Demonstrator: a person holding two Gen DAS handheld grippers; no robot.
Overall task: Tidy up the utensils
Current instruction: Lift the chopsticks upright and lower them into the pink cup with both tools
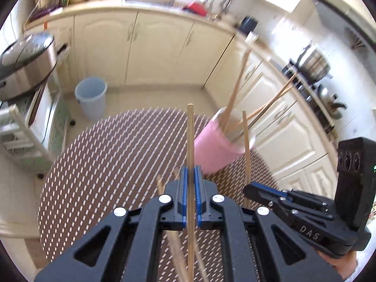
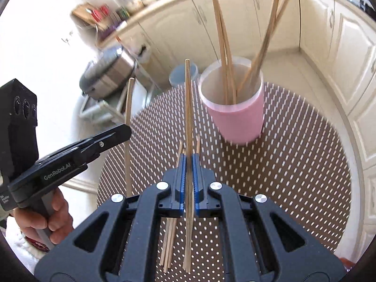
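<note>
My left gripper (image 1: 190, 176), jaws clamped on one thin wooden chopstick (image 1: 190, 141), held left of the pink plastic cup w/ clear rim (image 1: 212, 150) on the brown dotted round mat (image 1: 105, 164). My right gripper (image 2: 188, 164), near side of the cup, pinches another wooden chopstick (image 2: 187, 108). Loose chopsticks (image 2: 170, 239) lie on the mat nearer me; more bamboo chopsticks (image 2: 225, 54) stand inside the cup.

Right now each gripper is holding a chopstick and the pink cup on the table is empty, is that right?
Not quite. The pink cup is not empty: several chopsticks already stand in it, as the right wrist view shows. The rest holds: the left gripper and the right gripper are each shut on a chopstick, and the cup is on the table.
</note>
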